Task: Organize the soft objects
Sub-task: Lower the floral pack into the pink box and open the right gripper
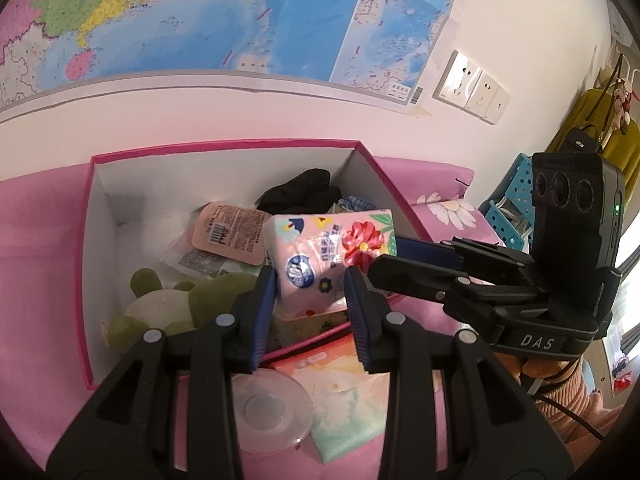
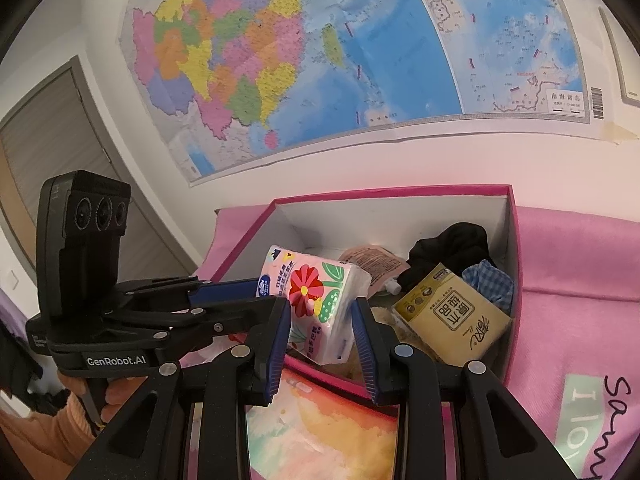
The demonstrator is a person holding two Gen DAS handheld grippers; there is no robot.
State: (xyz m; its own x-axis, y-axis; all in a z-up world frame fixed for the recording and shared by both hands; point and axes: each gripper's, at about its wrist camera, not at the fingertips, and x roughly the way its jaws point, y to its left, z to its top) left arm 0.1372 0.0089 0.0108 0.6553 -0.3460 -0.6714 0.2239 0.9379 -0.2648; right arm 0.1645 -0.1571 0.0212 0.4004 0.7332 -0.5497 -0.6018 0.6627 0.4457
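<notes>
Both grippers are clamped on the same flowery tissue pack (image 1: 332, 256): left gripper (image 1: 310, 296) pinching one end, right gripper (image 2: 322, 320) the other. It hangs just ahead of them over the pink box (image 1: 90, 264). If one lets go late, the soft pack could twist and land outside the box.

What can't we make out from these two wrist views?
- Left wrist: green plush toy, lower half hidden behind the left gripper.
- Left wrist: clear round dish, left edge behind that gripper's finger.
- Right wrist: floor of the box beneath the tissue pack, blocked by the pack and the right gripper.
- Both views: black cloth, too crumpled to identify.
</notes>
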